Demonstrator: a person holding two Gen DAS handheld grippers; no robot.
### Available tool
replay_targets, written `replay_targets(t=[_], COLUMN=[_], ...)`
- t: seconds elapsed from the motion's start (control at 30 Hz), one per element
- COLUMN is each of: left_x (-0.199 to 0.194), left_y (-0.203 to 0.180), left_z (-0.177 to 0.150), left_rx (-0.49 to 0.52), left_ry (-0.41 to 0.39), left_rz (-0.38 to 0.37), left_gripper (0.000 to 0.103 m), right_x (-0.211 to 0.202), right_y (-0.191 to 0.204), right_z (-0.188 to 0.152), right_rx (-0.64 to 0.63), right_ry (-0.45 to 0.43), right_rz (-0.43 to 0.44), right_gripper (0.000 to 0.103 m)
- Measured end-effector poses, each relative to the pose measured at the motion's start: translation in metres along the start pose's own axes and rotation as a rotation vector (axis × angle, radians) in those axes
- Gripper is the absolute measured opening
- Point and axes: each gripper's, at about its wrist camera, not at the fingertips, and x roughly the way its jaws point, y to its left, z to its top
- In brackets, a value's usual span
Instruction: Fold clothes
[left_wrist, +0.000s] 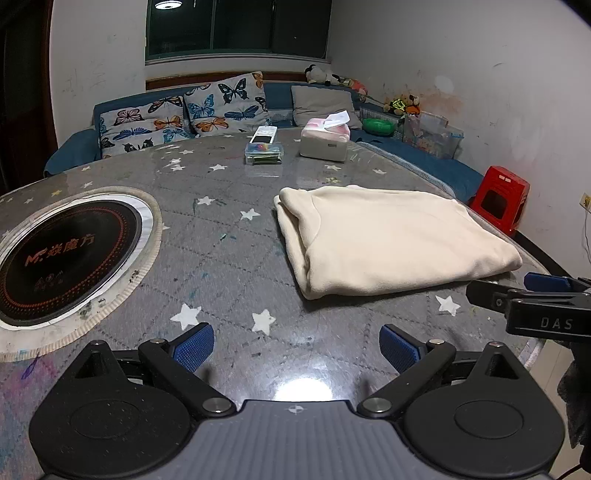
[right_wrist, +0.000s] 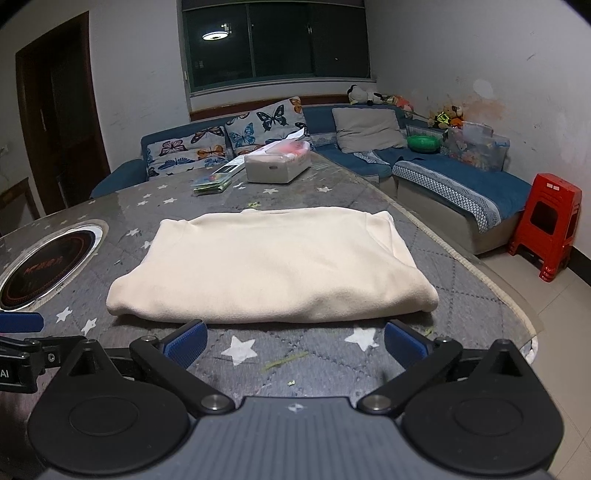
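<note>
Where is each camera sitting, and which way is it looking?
Left wrist view: it sits on the left gripper, looking forward and down over the table, with the round cooktop on its left and the folded cream garment on its right; its own open blue fingers show, plus the right gripper's fingers at the right edge.
Right wrist view: it sits on the right gripper, facing the garment straight ahead; its open fingers show.
Shared: garment, cooktop, tissue box, sofa, red stool.

Cream garment (right_wrist: 273, 266), grey star-patterned tablecloth (left_wrist: 229, 258), red stool (right_wrist: 546, 225) — blue-padded left claw (left_wrist: 297, 349)
</note>
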Motion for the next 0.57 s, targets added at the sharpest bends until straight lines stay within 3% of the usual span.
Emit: replay_targets(t=[0.57], left_x=[-0.0037], left_y=[-0.0046], left_z=[-0.002], left_rx=[0.018], left_ry=[-0.009], left_rz=[-0.004], left_gripper=[0.098], right_x=[-0.0032], right_y=[0.001], right_z=[-0.0033], right_rx=[0.0], right_ry=[-0.005], right_rz=[0.006], right_gripper=[0.103])
